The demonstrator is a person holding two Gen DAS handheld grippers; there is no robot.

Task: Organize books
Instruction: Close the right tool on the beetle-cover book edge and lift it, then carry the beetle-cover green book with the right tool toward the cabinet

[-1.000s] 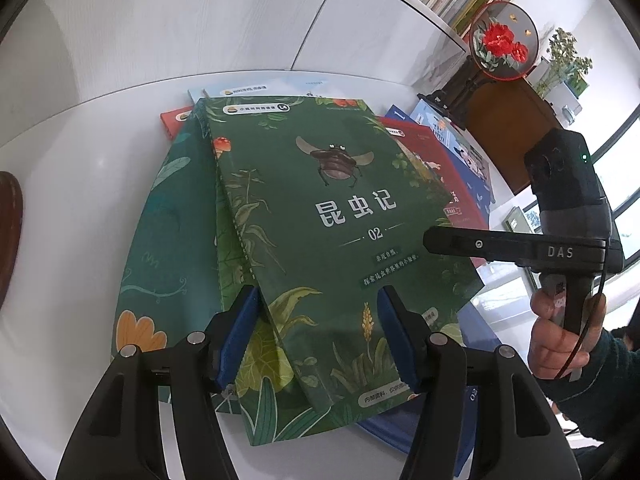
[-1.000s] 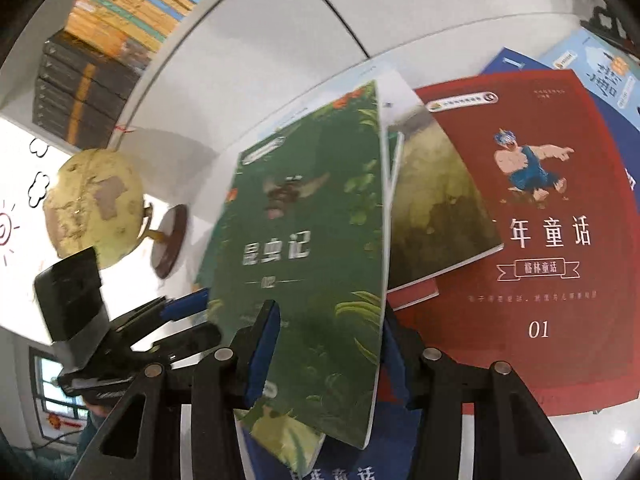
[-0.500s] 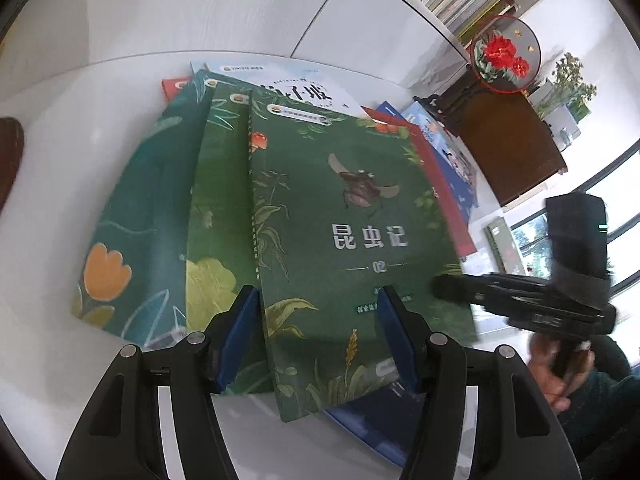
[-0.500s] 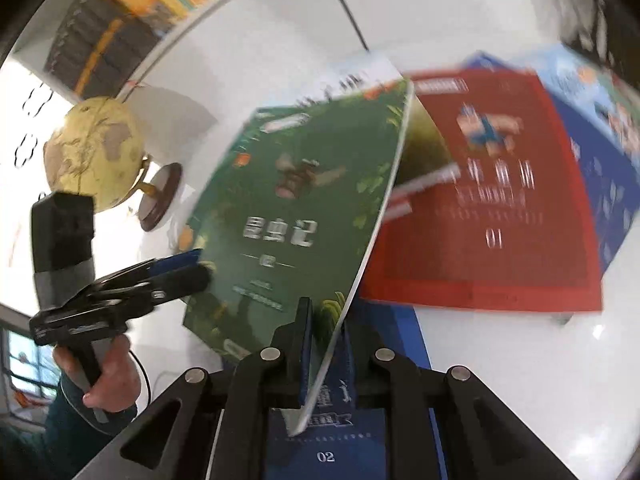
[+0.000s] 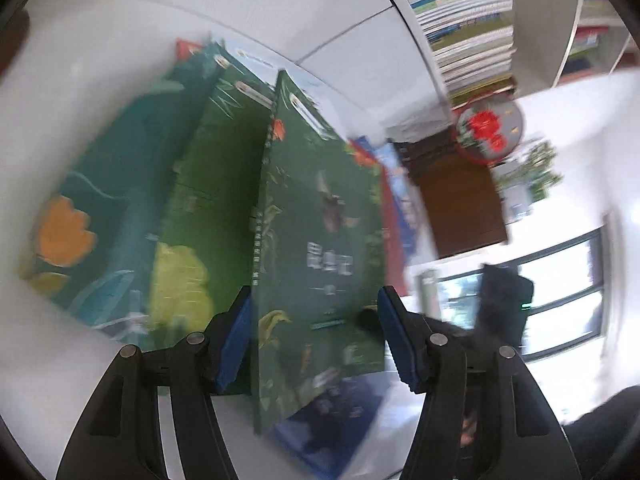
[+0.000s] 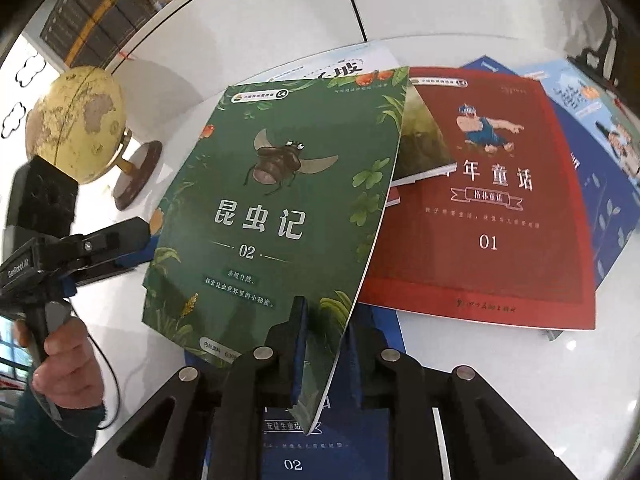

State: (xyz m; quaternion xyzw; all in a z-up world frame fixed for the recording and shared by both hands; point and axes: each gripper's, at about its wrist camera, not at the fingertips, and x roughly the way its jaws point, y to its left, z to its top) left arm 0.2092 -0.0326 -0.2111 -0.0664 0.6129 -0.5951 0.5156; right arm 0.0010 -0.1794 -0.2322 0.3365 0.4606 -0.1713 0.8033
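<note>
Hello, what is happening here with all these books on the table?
A person is sorting books on a white table with a claw in each hand. The right claw is shut on the lower corner of a green insect book, lifting it off the pile; its jaws have just been closing on it. The left claw is open beside that book, gripping nothing. A red book and blue books lie flat, overlapping.

bright daylight, left view motion-blurred
</note>
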